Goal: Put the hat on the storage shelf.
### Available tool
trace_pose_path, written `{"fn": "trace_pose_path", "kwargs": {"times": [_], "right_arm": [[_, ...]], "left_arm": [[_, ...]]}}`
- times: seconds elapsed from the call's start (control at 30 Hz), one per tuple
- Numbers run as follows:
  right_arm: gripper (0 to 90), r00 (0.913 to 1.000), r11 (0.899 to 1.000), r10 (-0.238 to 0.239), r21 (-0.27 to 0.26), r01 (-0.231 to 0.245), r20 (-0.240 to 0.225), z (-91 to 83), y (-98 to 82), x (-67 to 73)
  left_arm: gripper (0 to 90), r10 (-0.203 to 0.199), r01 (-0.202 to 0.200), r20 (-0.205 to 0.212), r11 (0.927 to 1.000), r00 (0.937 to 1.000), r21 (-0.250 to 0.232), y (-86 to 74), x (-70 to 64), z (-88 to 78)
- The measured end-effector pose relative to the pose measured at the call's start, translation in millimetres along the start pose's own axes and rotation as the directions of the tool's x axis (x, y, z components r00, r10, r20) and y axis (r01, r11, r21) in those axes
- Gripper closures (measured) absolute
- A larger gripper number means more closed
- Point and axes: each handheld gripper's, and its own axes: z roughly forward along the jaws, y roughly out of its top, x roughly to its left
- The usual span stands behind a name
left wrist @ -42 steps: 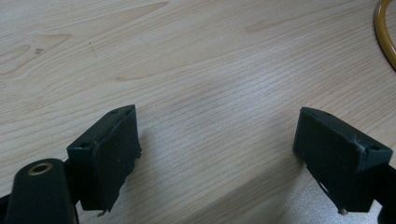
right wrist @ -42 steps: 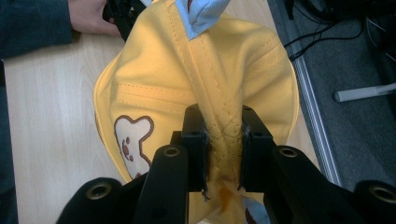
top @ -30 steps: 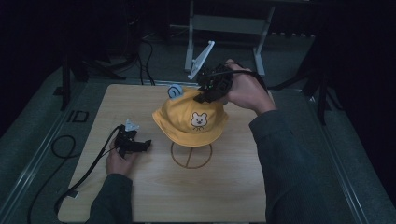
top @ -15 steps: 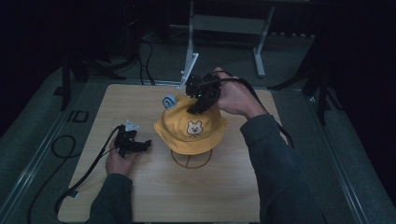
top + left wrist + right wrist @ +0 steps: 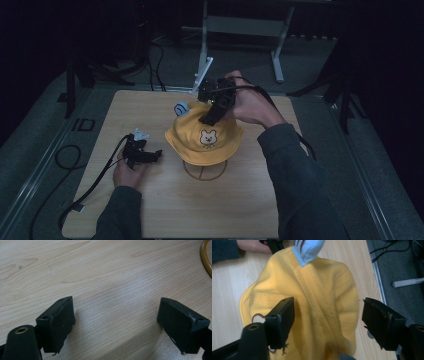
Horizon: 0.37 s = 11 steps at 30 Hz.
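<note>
A yellow bucket hat [image 5: 204, 137] with a bear face and a blue ear [image 5: 181, 108] sits on a wire stand [image 5: 205, 171] mid-table. My right gripper [image 5: 210, 117] points down at its crown; the jaws have just been opening. In the right gripper view the crown [image 5: 319, 305] lies between the spread jaws of that gripper [image 5: 328, 320], and the pads do not press on it. My left gripper [image 5: 150, 155] rests on the table to the left of the hat. It stands open over bare wood [image 5: 116, 322], with nothing between its jaws.
The wooden table [image 5: 240, 210] has open room in front of the hat and to its right. The stand's wire ring [image 5: 206, 257] curves in at the left gripper view's top right. A metal frame [image 5: 205, 50] stands behind the table. Cables [image 5: 65, 155] trail off the left edge.
My right gripper has moved left and down over the hat's crown and its jaws have opened. The hat has sunk a little onto the stand. The left gripper has stayed put.
</note>
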Motion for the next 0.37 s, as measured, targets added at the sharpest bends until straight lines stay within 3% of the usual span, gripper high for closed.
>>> {"fn": "trace_pose_path", "kwargs": {"times": [0.37], "right_arm": [[20.8,0.9978,1.000,0.018,0.010,-0.018,0.065,-19.7,-18.7,-8.4]], "left_arm": [[14.3,0.000,0.000,0.000,1.0000,1.0000,0.000,0.0,0.0,0.0]]}}
